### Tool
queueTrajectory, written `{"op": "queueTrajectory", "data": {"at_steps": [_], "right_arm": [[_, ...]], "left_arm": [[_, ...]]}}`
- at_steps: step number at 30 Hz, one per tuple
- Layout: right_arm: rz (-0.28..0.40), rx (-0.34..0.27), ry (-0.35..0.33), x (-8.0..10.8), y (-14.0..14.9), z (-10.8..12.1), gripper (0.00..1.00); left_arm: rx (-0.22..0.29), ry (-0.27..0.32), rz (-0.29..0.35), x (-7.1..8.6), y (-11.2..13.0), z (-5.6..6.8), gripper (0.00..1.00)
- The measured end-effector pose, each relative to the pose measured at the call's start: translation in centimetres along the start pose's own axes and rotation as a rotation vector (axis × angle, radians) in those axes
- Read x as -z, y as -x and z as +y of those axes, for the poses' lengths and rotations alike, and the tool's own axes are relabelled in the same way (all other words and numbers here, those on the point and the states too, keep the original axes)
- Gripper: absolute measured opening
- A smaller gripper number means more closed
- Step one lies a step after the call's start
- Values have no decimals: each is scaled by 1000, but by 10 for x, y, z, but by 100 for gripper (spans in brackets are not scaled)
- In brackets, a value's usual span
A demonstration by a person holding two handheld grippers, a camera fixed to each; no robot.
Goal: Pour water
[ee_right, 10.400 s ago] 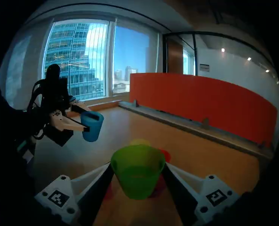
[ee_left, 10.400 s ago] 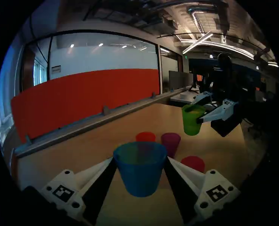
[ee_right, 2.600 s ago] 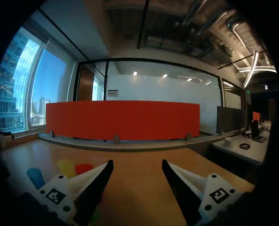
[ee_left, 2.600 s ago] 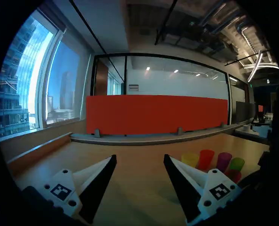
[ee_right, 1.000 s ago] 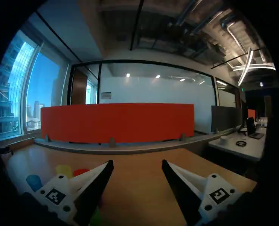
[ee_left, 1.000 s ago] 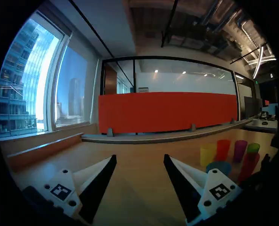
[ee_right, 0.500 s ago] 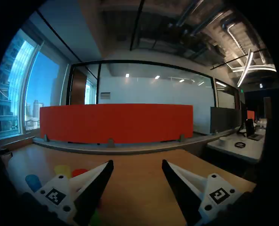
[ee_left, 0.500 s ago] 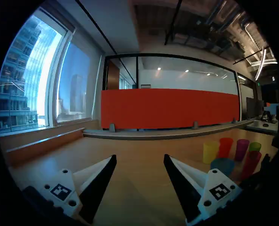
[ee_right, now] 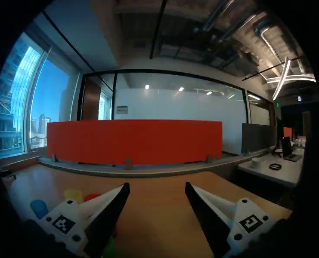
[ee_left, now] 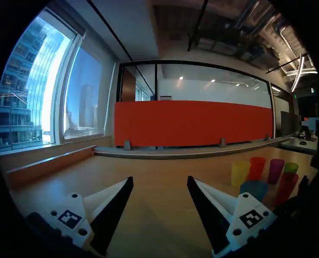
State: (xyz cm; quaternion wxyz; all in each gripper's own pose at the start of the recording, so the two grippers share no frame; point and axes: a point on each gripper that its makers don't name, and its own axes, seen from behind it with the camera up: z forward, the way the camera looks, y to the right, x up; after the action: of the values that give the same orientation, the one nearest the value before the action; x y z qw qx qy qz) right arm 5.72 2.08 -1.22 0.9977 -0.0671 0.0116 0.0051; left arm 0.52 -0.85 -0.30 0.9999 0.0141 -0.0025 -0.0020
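My left gripper (ee_left: pixel 160 179) stands open above the wooden table (ee_left: pixel 159 172) with nothing between its fingers. To its right stands a group of cups: a yellow cup (ee_left: pixel 240 173), an orange-red cup (ee_left: pixel 257 167), a purple cup (ee_left: pixel 275 170), a green cup (ee_left: pixel 291 167), a blue cup (ee_left: pixel 254 188) and a red cup (ee_left: pixel 286 188). My right gripper (ee_right: pixel 157 185) is open too and holds nothing. At its lower left I see the blue cup (ee_right: pixel 39 208), the yellow cup (ee_right: pixel 73 195) and a red cup (ee_right: pixel 91 197), partly hidden behind the left finger (ee_right: pixel 90 215).
An orange partition (ee_left: pixel 193 122) runs along the table's far edge on a grey rail (ee_left: pixel 181 154). Tall windows (ee_left: pixel 34 99) fill the left side. Beyond the table's right end stands another desk (ee_right: pixel 273 165) with small items on it.
Since 10.4 s ago both grippers have let go of their cups, the blue and the green, which now stand on the table. In the last second the views barely shifted.
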Motion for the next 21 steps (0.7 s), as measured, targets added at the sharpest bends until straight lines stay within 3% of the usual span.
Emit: {"op": "queueTrajectory", "data": {"at_steps": [21], "right_arm": [[33, -6, -40, 8, -6, 1, 99]], "left_arm": [[-3, 2, -4, 0, 1, 1, 93]]}}
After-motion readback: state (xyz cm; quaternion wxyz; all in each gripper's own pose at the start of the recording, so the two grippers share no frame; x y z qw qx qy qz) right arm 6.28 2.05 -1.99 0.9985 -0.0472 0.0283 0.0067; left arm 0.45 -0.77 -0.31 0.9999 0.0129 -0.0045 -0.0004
